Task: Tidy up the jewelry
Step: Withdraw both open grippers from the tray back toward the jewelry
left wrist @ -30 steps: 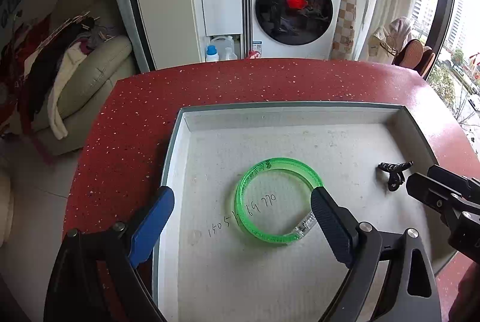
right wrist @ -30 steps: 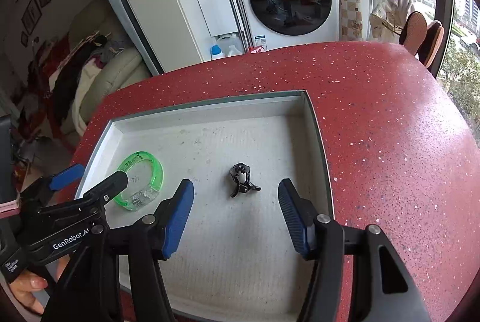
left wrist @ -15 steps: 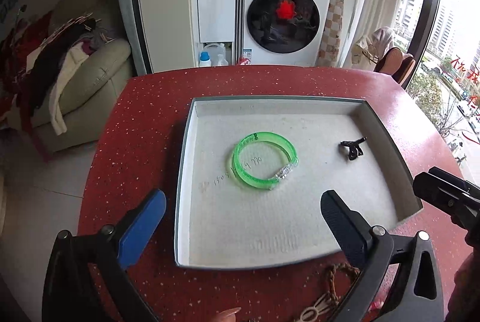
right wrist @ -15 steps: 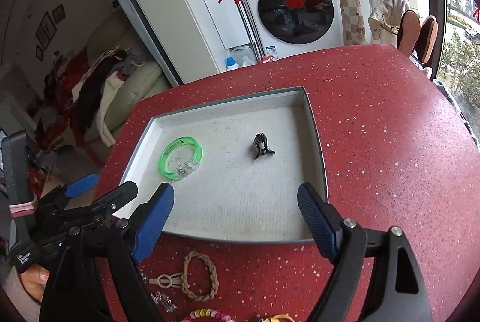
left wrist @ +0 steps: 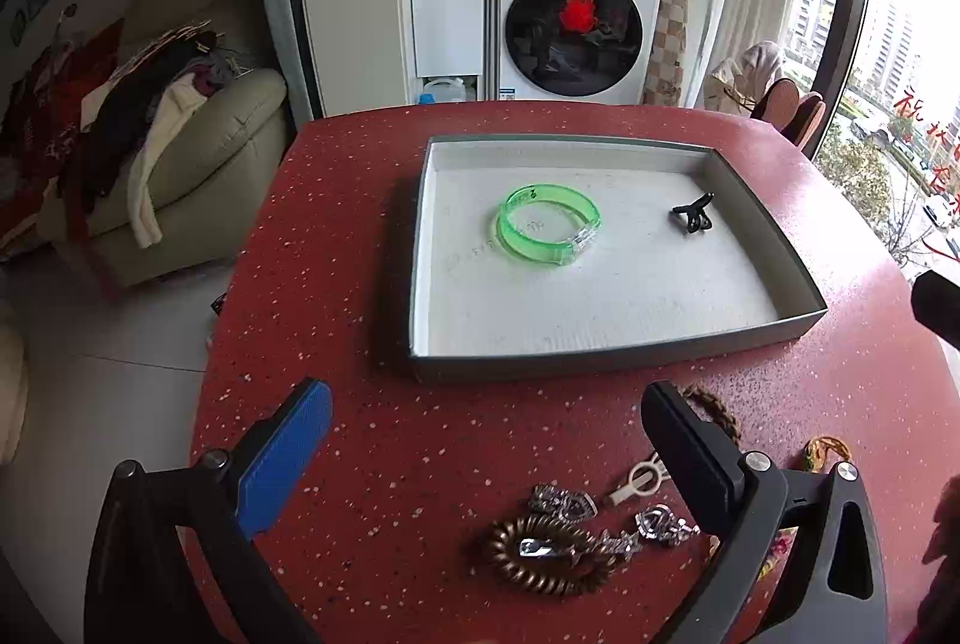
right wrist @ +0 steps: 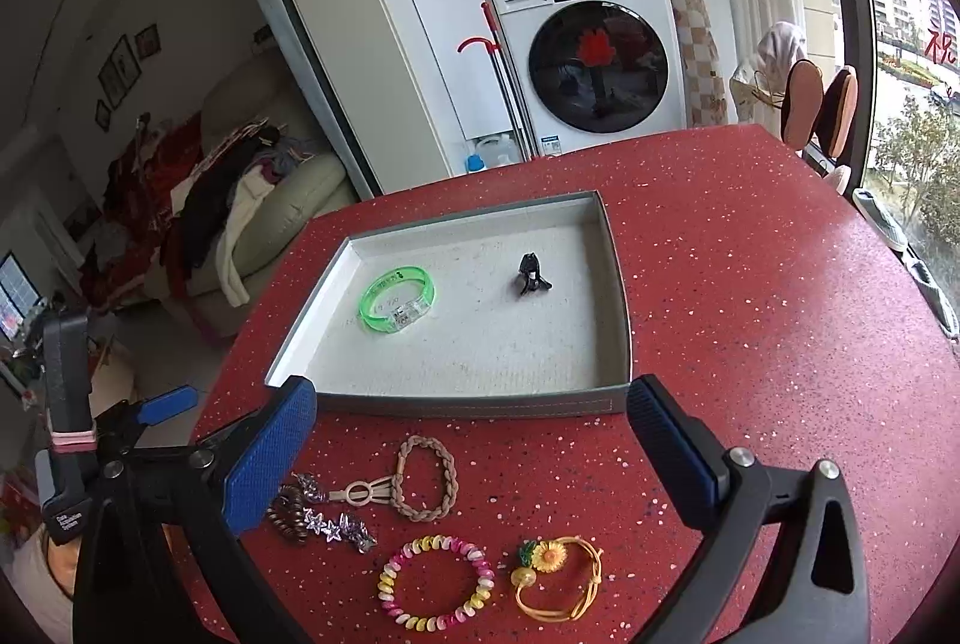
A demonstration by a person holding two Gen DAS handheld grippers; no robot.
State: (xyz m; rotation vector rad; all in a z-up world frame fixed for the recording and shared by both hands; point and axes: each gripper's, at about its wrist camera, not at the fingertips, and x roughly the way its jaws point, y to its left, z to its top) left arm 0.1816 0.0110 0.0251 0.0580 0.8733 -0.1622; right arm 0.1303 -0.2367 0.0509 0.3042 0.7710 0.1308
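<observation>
A grey tray (left wrist: 606, 363) (right wrist: 480, 403) with a white floor sits on the red table. In it lie a green bangle (left wrist: 549, 223) (right wrist: 397, 298) and a small black clip (left wrist: 693, 215) (right wrist: 530, 274). My left gripper (left wrist: 480, 452) is open and empty, held above the table in front of the tray. My right gripper (right wrist: 474, 455) is open and empty, above loose jewelry: a braided tan band (right wrist: 425, 476), a pink-yellow bead bracelet (right wrist: 436, 581), a sunflower bracelet (right wrist: 557, 578), a brown spiral tie (left wrist: 543, 554) (right wrist: 288, 512) and star clips (right wrist: 339, 523).
The table's left edge drops to the floor, with a beige sofa (left wrist: 204, 176) piled with clothes beyond. A washing machine (left wrist: 576, 26) stands behind the table. The left gripper's body (right wrist: 78, 440) shows at the left of the right wrist view.
Both grippers have pulled back and up from the tray, empty. The bangle and black clip stay in the tray. Loose jewelry at the table's front has come into view.
</observation>
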